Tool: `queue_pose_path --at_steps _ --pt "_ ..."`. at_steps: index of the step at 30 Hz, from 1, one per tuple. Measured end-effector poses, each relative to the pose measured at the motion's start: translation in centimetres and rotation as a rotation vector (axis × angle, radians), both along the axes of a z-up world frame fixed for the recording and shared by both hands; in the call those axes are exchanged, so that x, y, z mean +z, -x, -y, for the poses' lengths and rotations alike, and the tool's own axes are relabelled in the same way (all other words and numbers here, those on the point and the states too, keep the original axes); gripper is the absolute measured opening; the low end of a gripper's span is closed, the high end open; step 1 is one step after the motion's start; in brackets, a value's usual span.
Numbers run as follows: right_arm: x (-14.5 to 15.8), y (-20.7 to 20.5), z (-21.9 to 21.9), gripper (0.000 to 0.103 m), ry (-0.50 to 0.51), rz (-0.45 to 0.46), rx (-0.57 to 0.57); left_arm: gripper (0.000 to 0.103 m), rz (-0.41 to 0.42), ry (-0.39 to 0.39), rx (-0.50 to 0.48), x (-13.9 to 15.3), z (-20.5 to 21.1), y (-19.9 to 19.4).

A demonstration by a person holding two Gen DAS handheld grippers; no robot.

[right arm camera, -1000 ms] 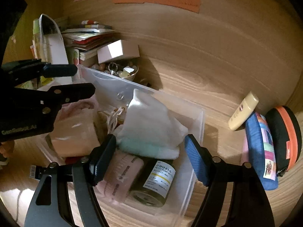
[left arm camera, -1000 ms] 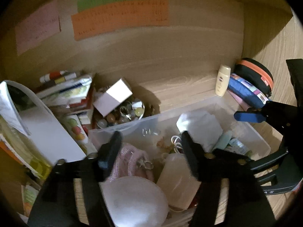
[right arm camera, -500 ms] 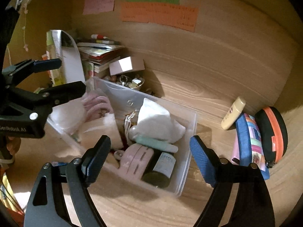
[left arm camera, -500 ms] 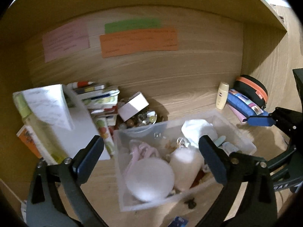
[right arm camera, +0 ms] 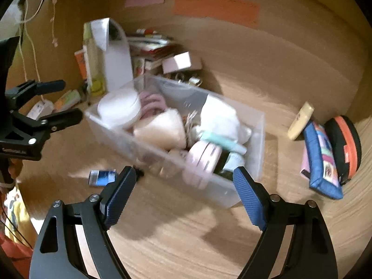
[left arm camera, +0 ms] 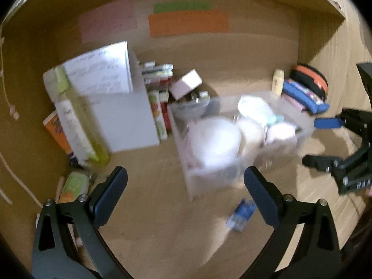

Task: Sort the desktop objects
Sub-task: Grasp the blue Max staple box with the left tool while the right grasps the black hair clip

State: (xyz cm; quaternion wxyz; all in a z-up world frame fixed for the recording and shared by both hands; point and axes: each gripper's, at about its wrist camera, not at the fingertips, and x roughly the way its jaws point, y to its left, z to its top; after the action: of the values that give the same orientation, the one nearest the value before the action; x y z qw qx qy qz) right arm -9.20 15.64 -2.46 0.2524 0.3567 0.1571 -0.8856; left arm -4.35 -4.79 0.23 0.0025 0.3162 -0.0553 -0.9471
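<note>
Held both grippers, left (left arm camera: pixel 184 187) and right (right arm camera: pixel 183 189), gaping and empty near the full bin (right arm camera: pixel 259 125), likely done loading it, blue packet (right arm camera: pixel 102 177) left on desk (right arm camera: pixel 176 234).

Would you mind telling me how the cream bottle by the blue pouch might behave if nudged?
The cream bottle looks tall and narrow and leans on the blue pouch, so it would probably tip. Its rounded, smooth-looking body may then roll and slip.
</note>
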Motion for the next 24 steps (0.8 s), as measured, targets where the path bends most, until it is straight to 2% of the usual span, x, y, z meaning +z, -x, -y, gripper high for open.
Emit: queue_pose_path --at_steps 7,11,13,15,17,21,23,24 --pt "-2.4 -0.5 1.1 0.084 -0.017 0.060 0.047 0.101 0.132 -0.073 -0.045 -3.6 0.3 -0.8" --pt "-3.5 0.0 1.9 0.081 0.015 0.115 0.069 0.101 0.174 -0.059 -0.101 -5.0 -1.1 -0.8" --pt "-3.9 0.5 2.3 0.076 0.043 0.157 0.076 0.101 0.188 -0.061 -0.134 -5.3 -1.8 -0.6" --pt "-4.3 1.0 2.7 0.061 0.055 0.189 0.086 0.094 0.204 -0.066 -0.169 -5.6 -2.5 -0.2" --pt "-4.7 1.4 3.3 0.056 0.053 0.211 0.089 0.074 0.239 -0.066 -0.217 -5.9 -3.2 0.4" --pt "-5.4 1.9 4.6 0.047 0.043 0.239 0.101 0.067 0.285 -0.067 -0.262 -6.5 -3.9 1.5" --pt "-5.6 2.0 5.1 0.045 0.040 0.248 0.105 0.056 0.307 -0.063 -0.277 -6.8 -4.1 2.0" --pt "-5.7 2.1 5.4 0.041 0.039 0.251 0.105 0.054 0.314 -0.062 -0.281 -6.9 -4.1 2.1"
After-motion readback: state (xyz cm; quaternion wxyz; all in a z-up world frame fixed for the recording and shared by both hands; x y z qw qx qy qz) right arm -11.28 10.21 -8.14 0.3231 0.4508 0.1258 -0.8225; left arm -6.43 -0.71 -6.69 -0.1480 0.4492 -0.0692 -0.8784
